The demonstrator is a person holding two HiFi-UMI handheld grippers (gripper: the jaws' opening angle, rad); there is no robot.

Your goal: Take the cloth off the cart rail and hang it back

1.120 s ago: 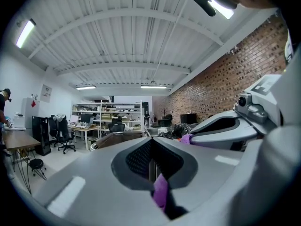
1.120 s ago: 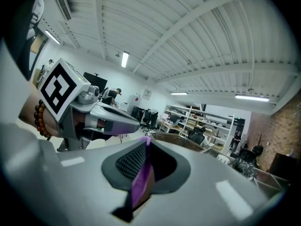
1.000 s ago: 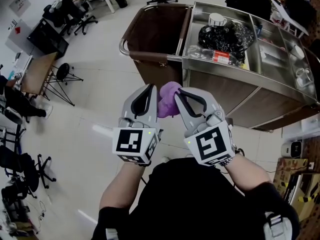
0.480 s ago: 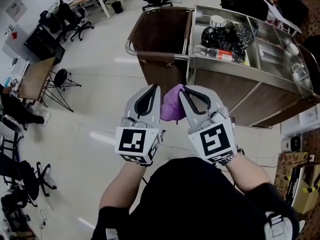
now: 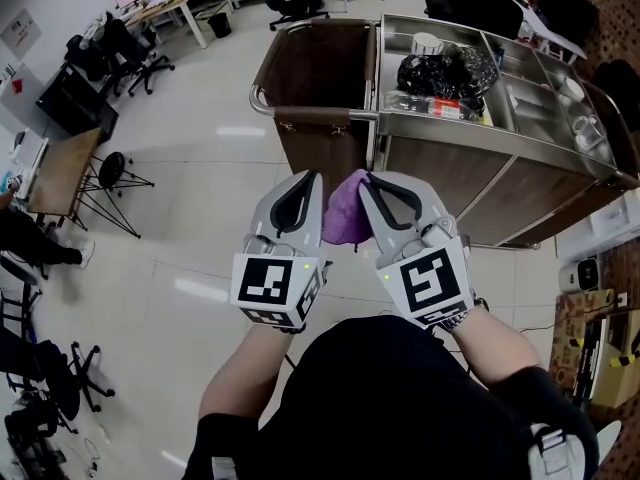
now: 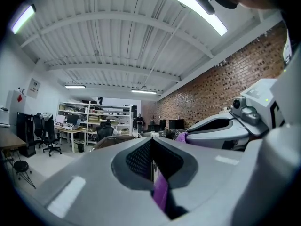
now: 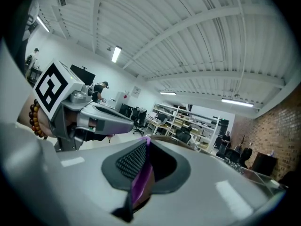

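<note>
A small purple cloth (image 5: 346,211) hangs bunched in the air between my two grippers, in front of my chest. My left gripper (image 5: 311,176) is shut on its left part, and purple fabric (image 6: 160,192) shows pinched between the jaws in the left gripper view. My right gripper (image 5: 364,178) is shut on its right part, with a purple fold (image 7: 141,181) showing between its jaws. The cart rail (image 5: 310,114) is a steel bar across the brown bin, ahead of both grippers and apart from them. No cloth lies on it.
The steel cart (image 5: 480,140) stands ahead and to the right, its top trays holding a black bag (image 5: 443,71), bottles and small items. The brown bin (image 5: 318,68) forms its left end. Office chairs (image 5: 125,40), a desk and a stool (image 5: 112,173) stand at the left.
Both grippers keep their hold on the cloth and stay side by side. The cart has slid slightly up and right in the head view as the view shifted.
</note>
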